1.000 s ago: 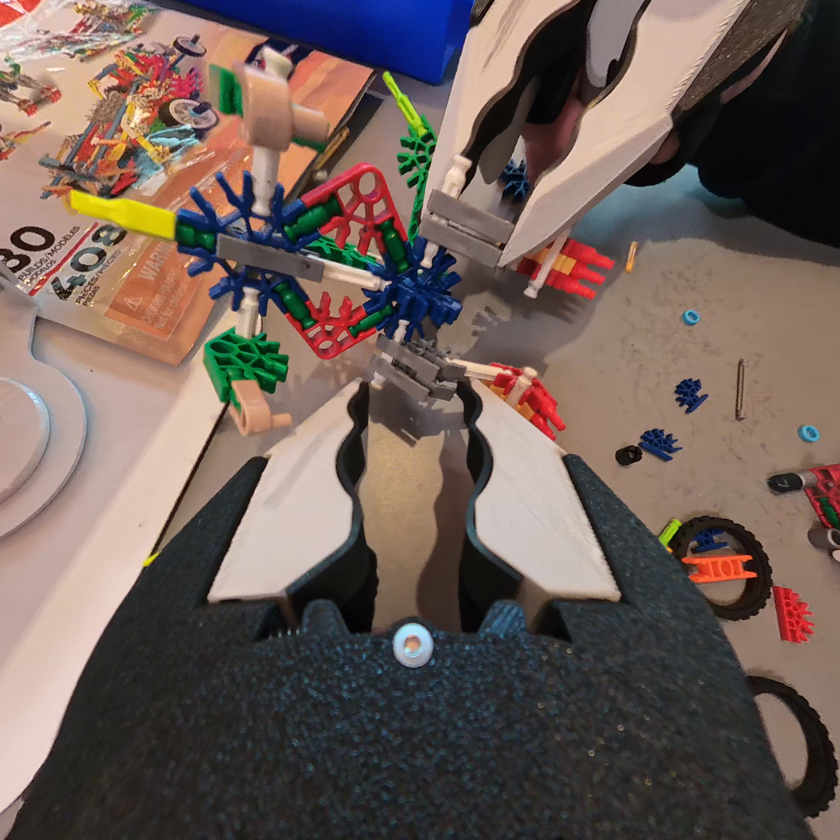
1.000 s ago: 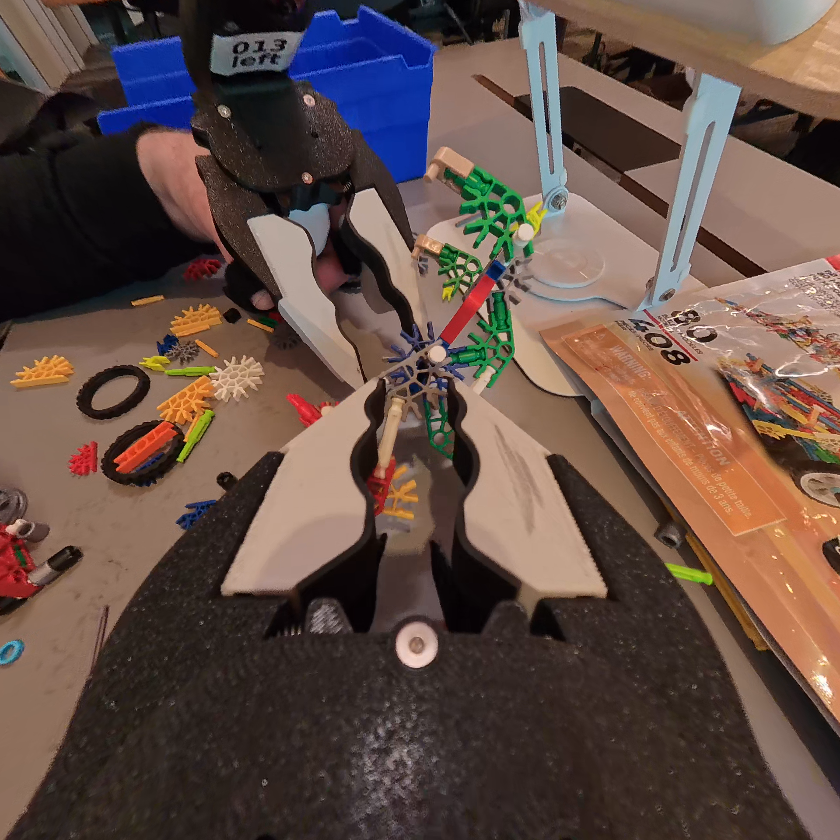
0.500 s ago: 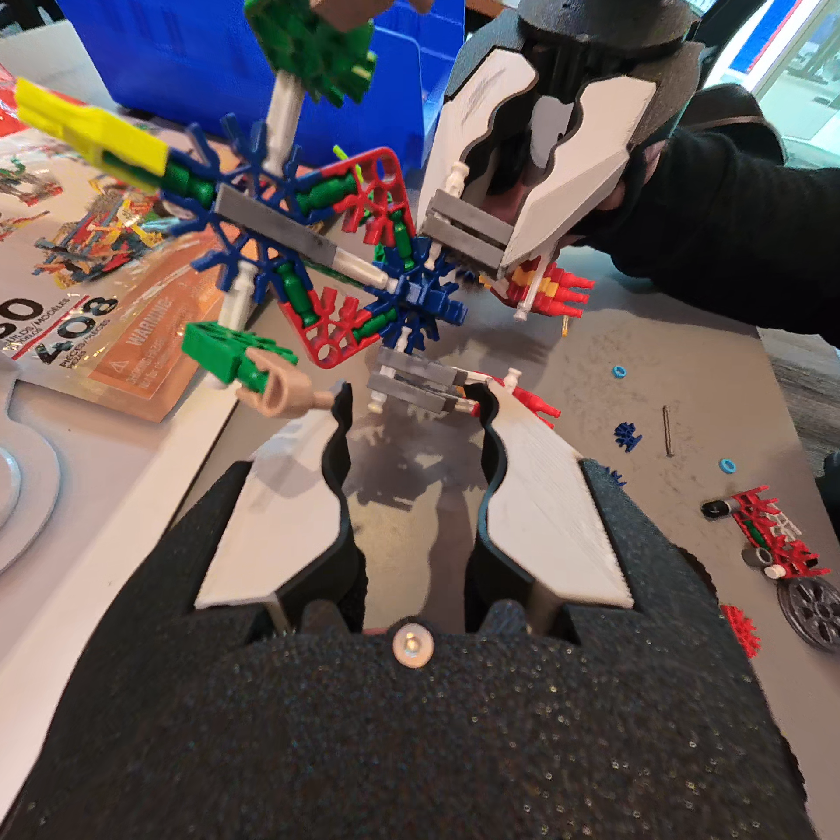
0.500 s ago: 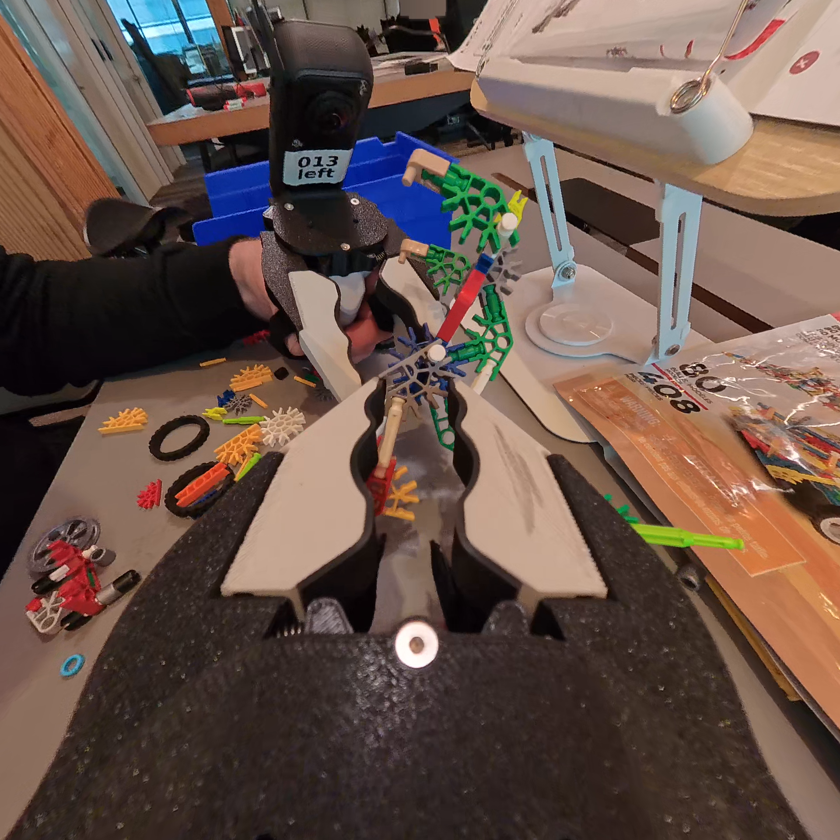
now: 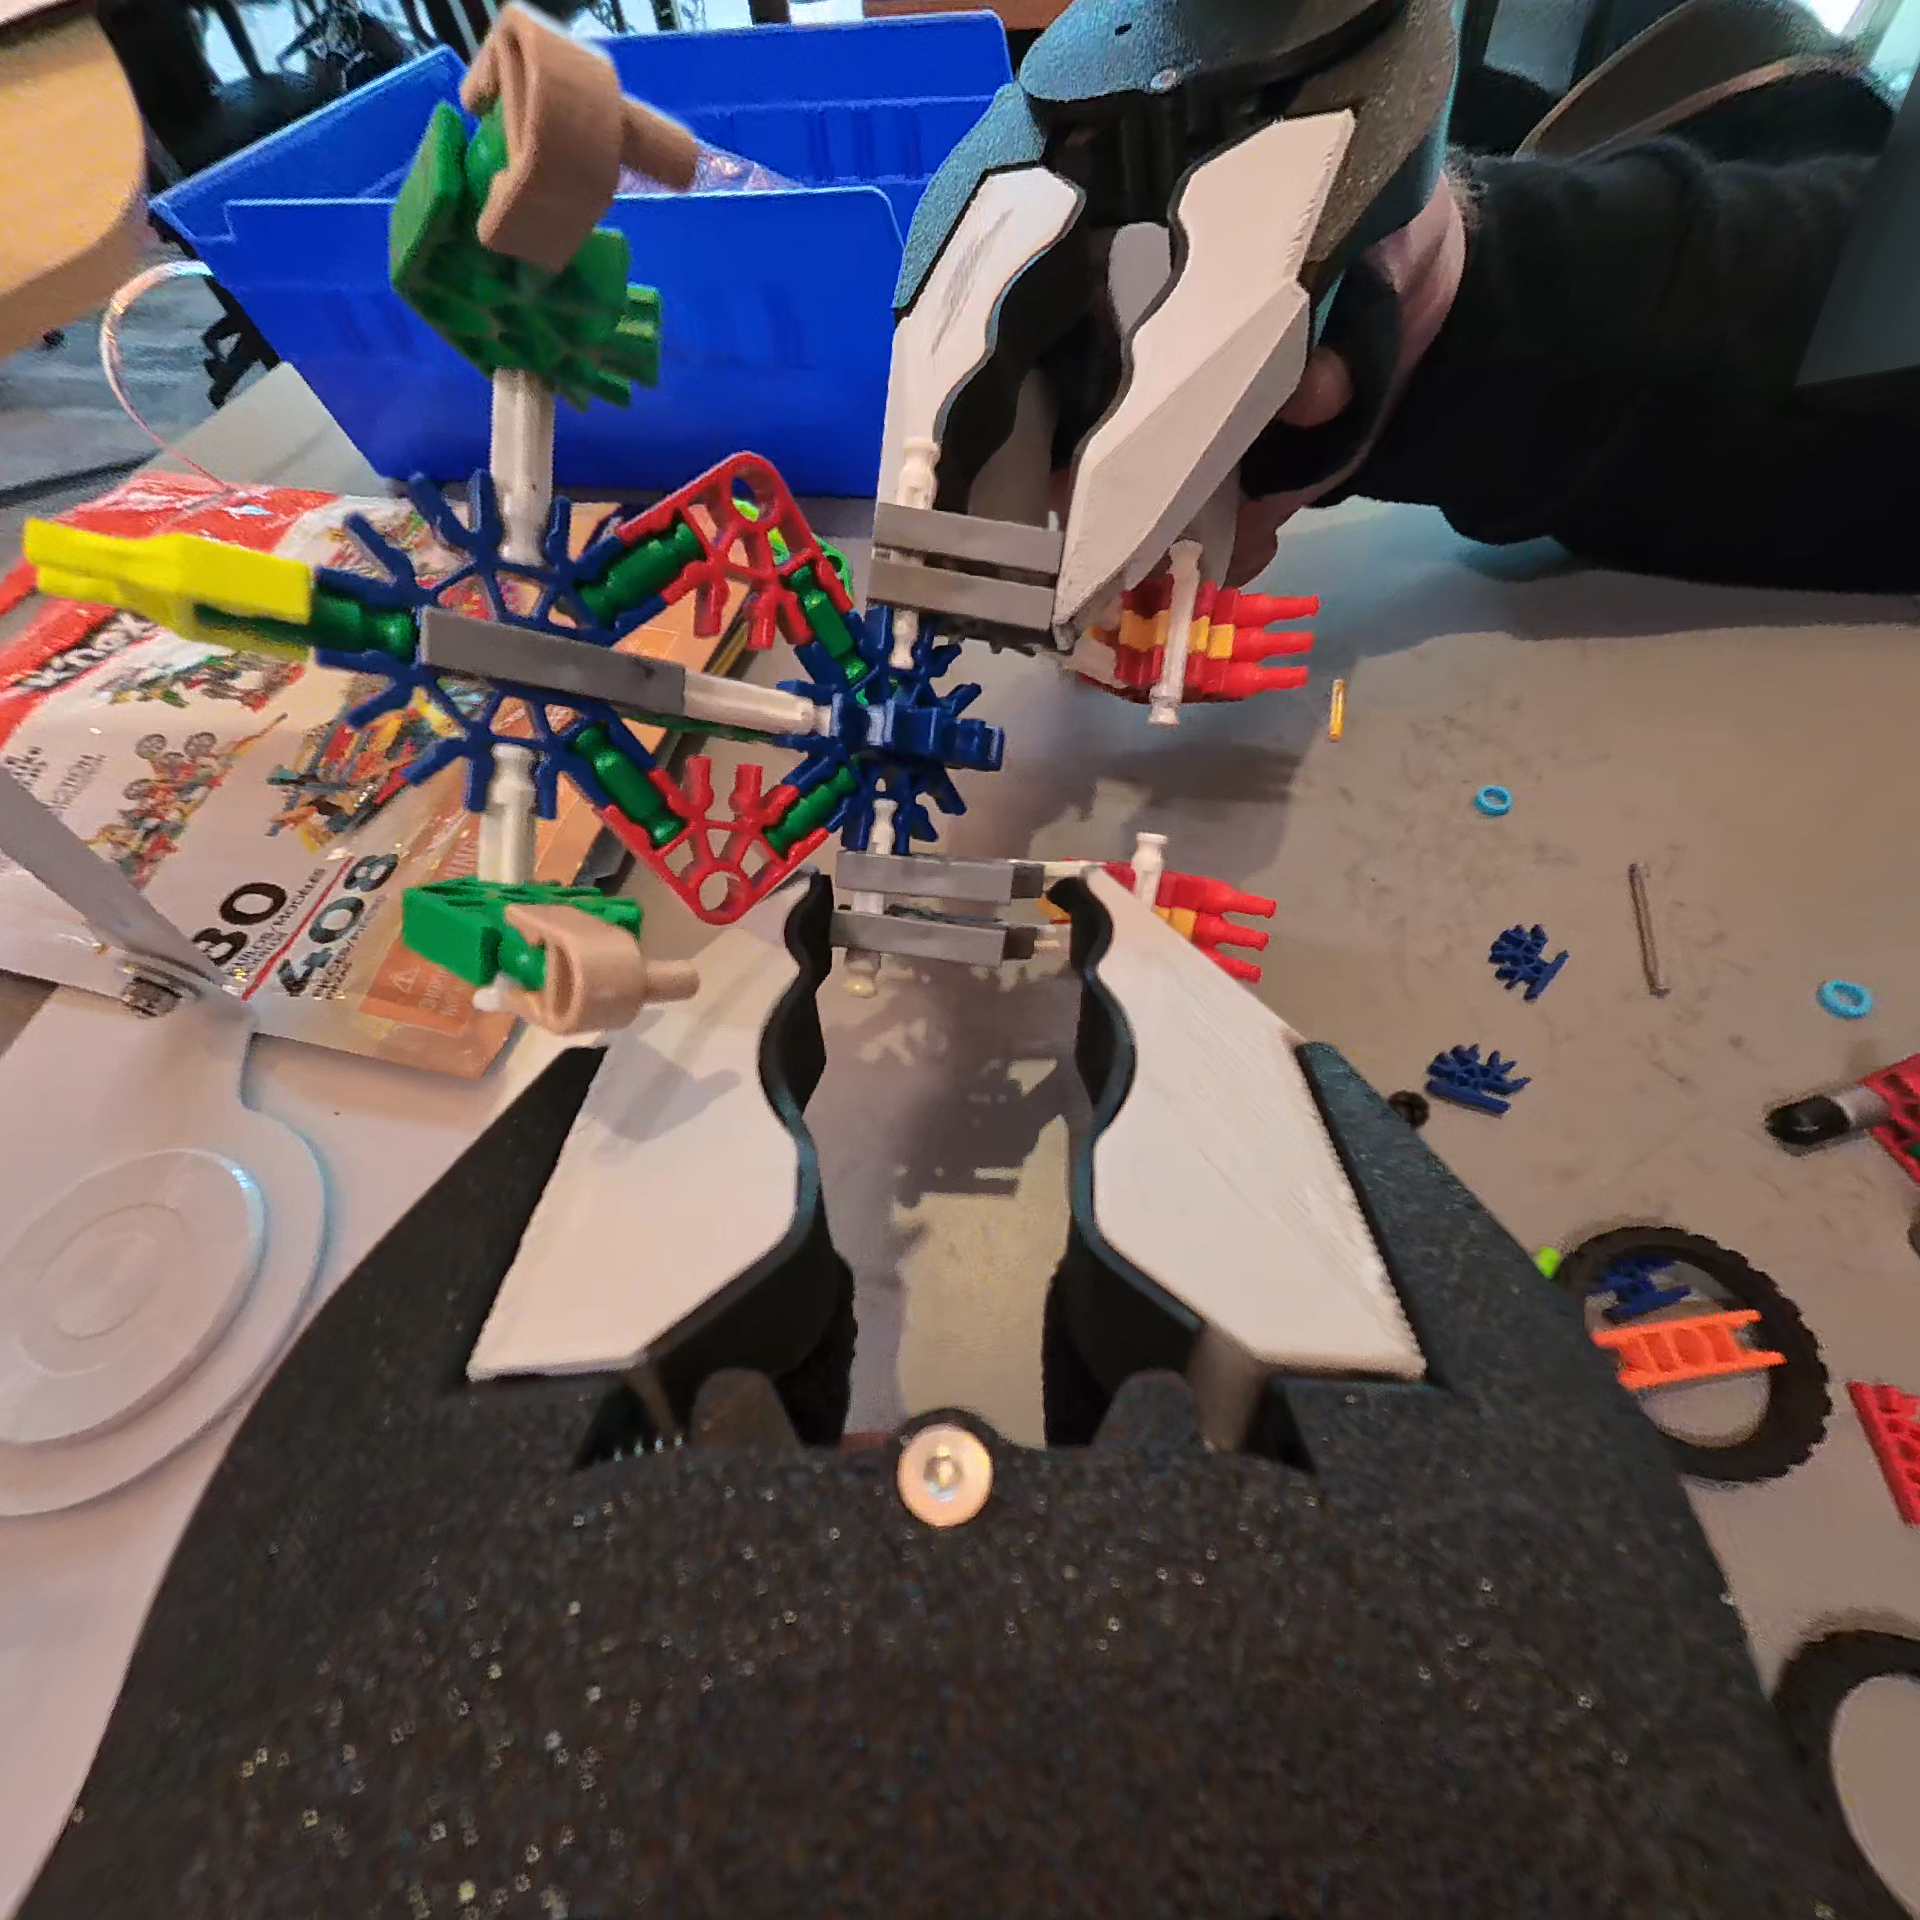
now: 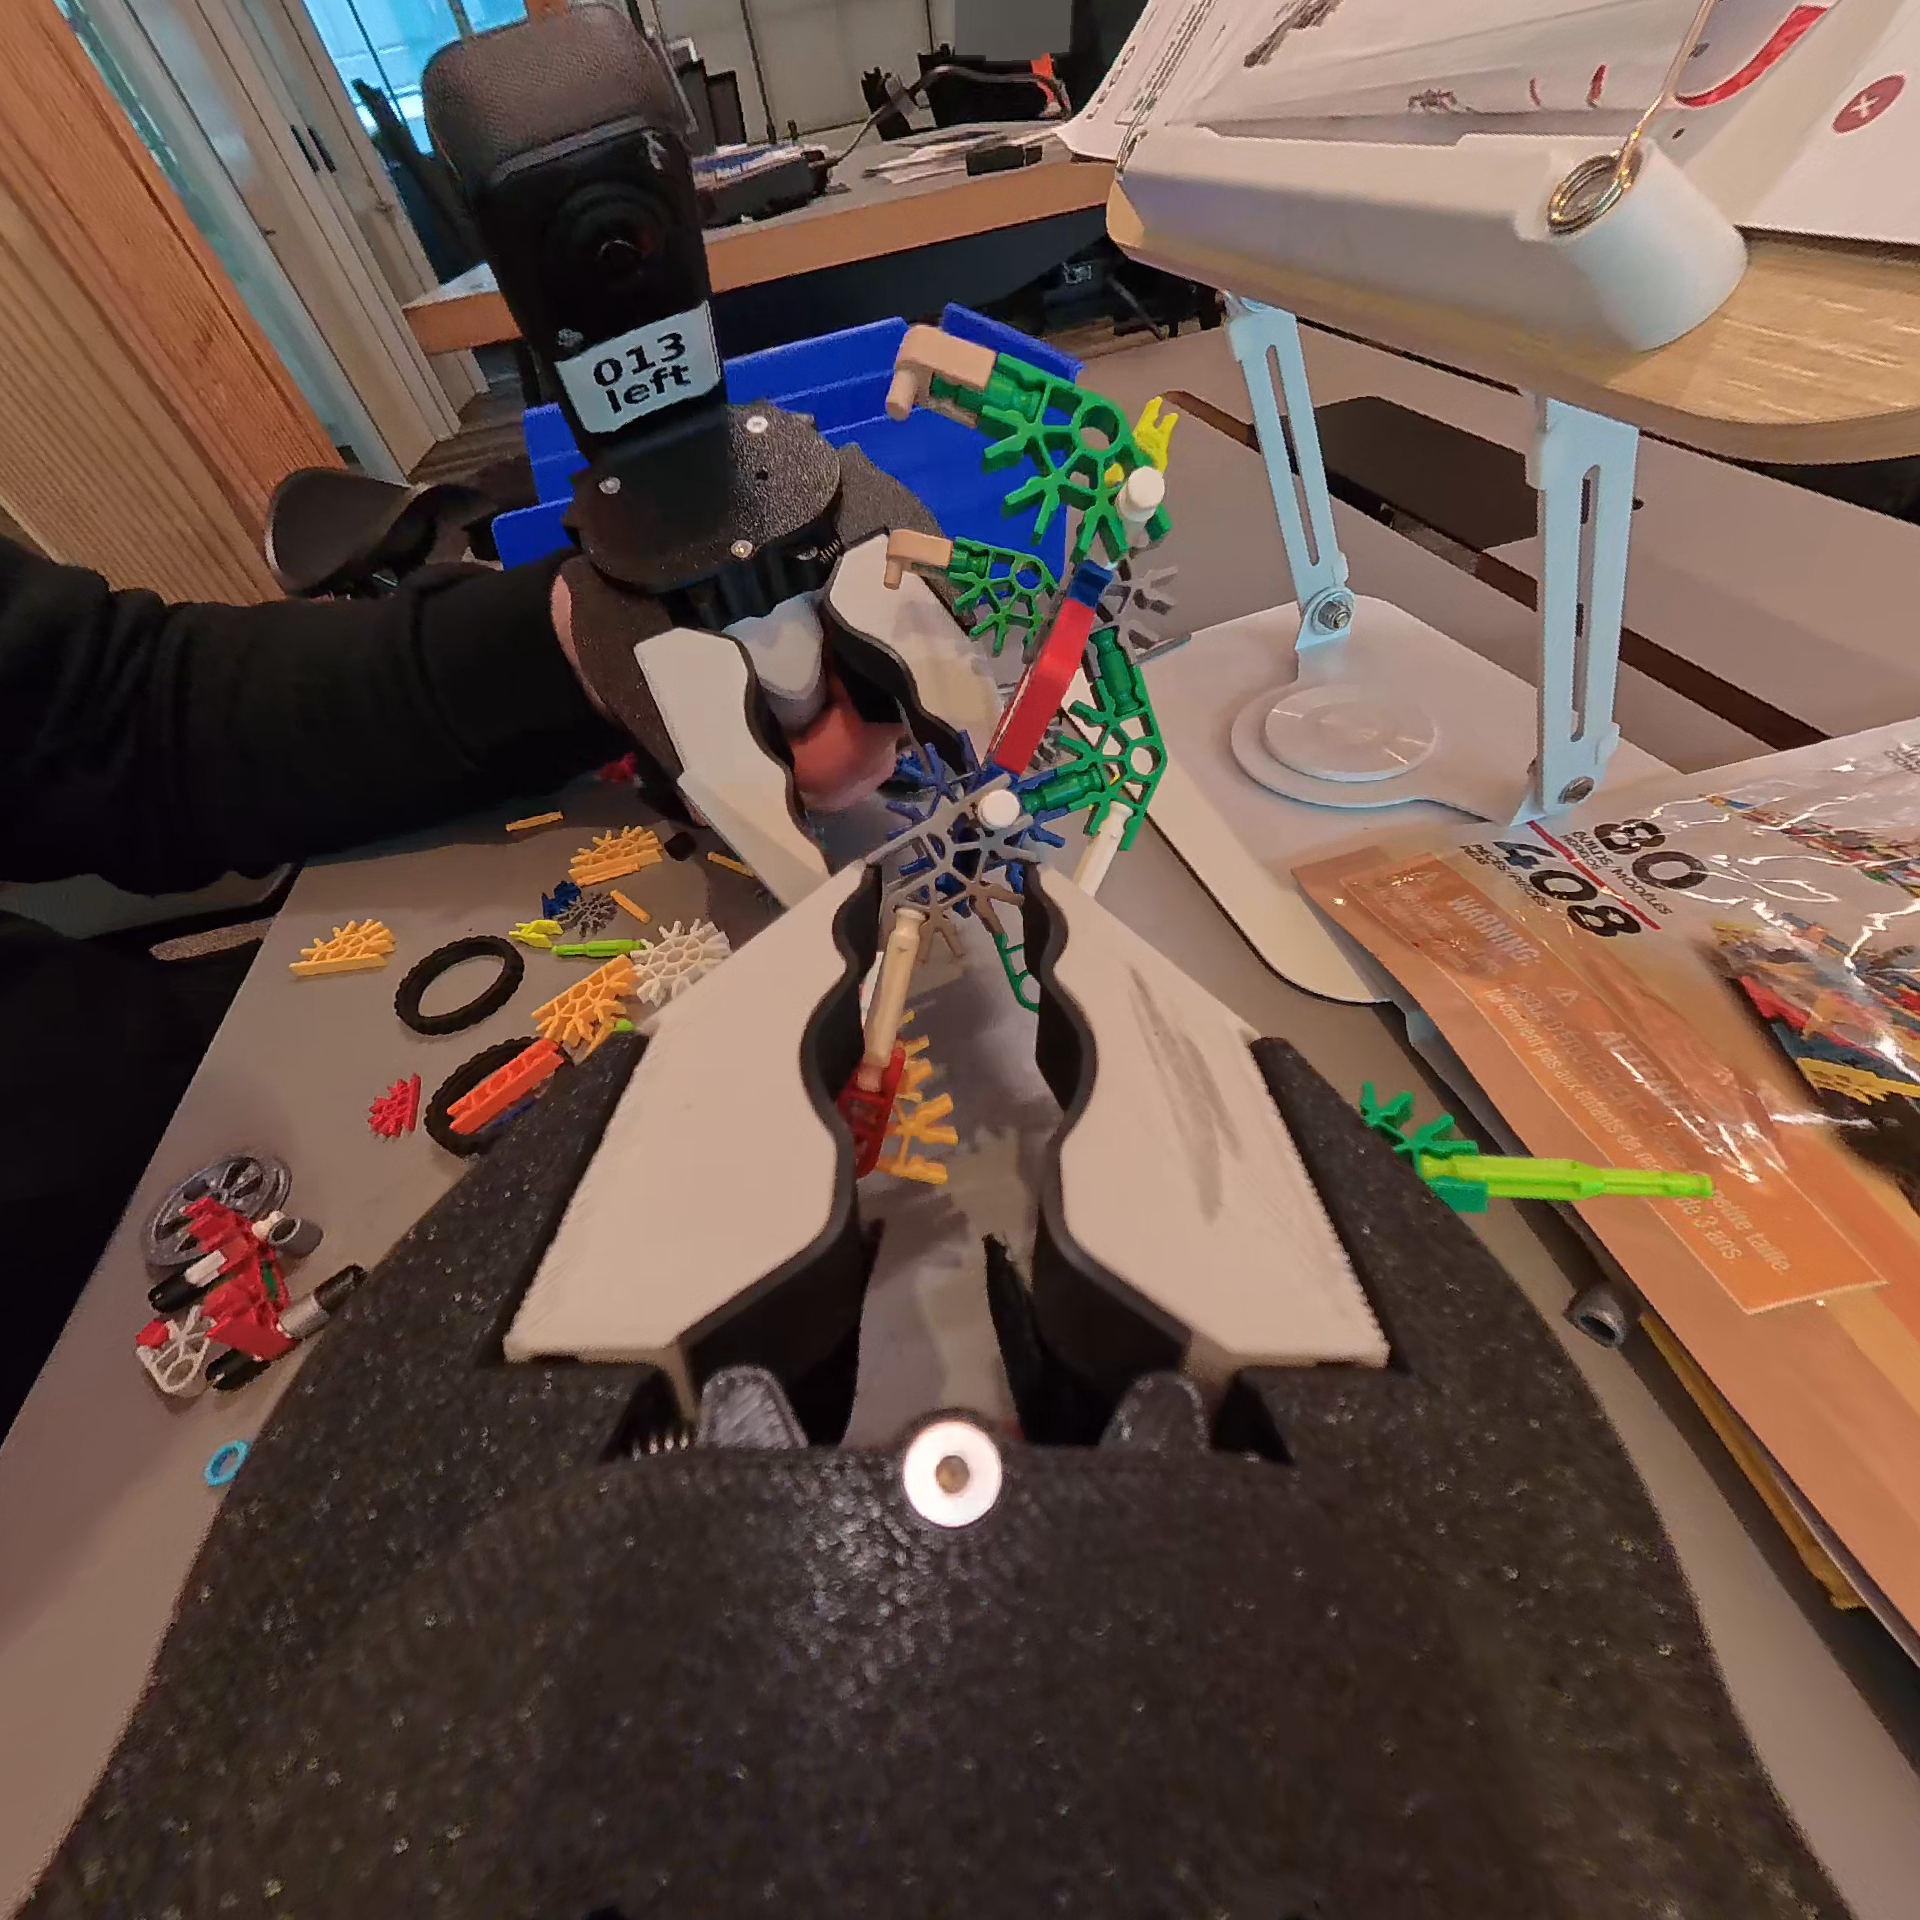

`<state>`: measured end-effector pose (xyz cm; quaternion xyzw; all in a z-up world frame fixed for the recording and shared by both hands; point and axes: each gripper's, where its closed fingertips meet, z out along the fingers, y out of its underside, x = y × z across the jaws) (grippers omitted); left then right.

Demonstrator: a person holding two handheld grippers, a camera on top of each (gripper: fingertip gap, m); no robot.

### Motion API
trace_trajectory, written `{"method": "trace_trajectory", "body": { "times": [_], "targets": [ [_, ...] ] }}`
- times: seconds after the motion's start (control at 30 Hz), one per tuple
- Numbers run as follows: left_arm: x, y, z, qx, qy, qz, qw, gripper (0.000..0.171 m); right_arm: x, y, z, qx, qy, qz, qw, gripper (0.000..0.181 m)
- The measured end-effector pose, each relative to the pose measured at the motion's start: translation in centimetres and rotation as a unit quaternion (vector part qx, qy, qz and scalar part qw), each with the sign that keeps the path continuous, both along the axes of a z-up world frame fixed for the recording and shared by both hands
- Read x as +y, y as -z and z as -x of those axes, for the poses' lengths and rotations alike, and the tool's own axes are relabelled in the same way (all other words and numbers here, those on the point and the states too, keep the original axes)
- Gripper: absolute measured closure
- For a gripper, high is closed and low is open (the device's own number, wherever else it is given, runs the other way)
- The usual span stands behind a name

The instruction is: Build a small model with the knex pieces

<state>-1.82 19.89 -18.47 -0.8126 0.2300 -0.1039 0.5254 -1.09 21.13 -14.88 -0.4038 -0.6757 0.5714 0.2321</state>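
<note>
- Gripping the lower grey connectors of a multicoloured rod-and-connector model (image 5: 665, 717), the left gripper (image 5: 940, 920) is seen with jaws narrowed onto them; the model is held clear of the grey tabletop (image 5: 1403, 831).
- The upper grey connectors of the same model are clamped by the right gripper (image 5: 1039, 582), seen opposite.
- In the right wrist view, the right gripper (image 6: 951, 883) is closed on the grey snowflake hub.
- A blue bin (image 5: 727, 301) is noted behind; an orange-and-white parts bag (image 5: 312, 883) lies left.
- Loose pieces and black tyres (image 5: 1704, 1351) are scattered right.
</note>
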Motion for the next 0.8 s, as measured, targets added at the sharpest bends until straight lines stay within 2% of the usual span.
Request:
{"method": "trace_trajectory", "body": {
  "times": [0.1, 0.43, 0.8],
  "targets": [
    [-0.1, 0.2, 0.3, 0.033, -0.005, -0.001, 0.999, 0.135, 0.1, 0.5, -0.1, -0.007, 0.0, -0.019, 1.0, 0.155],
    [0.1, 0.6, 0.7, 0.08, -0.015, -0.004, 0.997, 0.135, 0.5, 1.9, -0.1, -0.025, 0.003, -0.06, 0.998, 0.155],
    [0.2, 1.7, 1.7, 0.202, -0.033, -0.005, 0.979, 0.135, 1.0, 4.1, 0.0, -0.05, 0.01, -0.114, 0.992, 0.154]
  ]
}}
